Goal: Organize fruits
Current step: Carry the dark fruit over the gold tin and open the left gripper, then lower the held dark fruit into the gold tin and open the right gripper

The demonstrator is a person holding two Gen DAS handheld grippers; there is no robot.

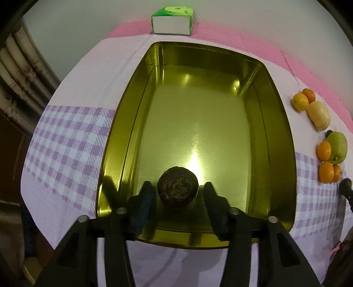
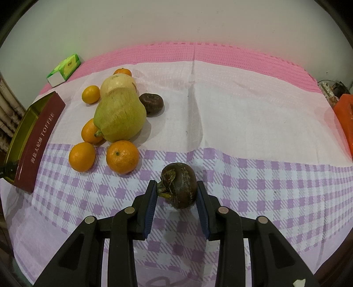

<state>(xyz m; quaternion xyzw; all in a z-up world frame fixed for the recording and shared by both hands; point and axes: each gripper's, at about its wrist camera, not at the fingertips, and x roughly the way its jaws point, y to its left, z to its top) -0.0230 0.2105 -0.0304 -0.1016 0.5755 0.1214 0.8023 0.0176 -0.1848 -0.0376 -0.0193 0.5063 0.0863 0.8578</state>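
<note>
Gold metal lined the inside of the open tin (image 1: 132, 123), which lay on the lilac-checked cloth (image 1: 66, 136) at the left of the table; its dark red outer wall carried the word TOFFEE. A green and white carton (image 1: 171, 21) stood just beyond the tin's far end, against the pale wall. Over the tin's near end hung the left gripper (image 1: 178, 189), its jaws spread, with a gap showing on each side of the dark brown fruit (image 1: 177, 187) that sat on the tin's floor between them, touching neither pad. Apart from that one fruit the tin held nothing I could see.

To the right of the tin, on the cloth, lay the heap of fruit: a large green pear (image 2: 120, 116) in the middle, a pale yellow fruit (image 2: 118, 85) touching it on the far side, and several oranges (image 2: 122, 157) around them, two of them nearest to me. A second dark brown fruit (image 2: 152, 104) rested just right of the pear.

Further right and nearer, well apart from the heap, the right gripper (image 2: 177, 191) pinched another dark brown fruit (image 2: 179, 185), its blue-edged pads pressed on either side, over the checked part of the cloth. At the far right edge of the table stood something orange (image 2: 344, 119), too cut off to make out.
</note>
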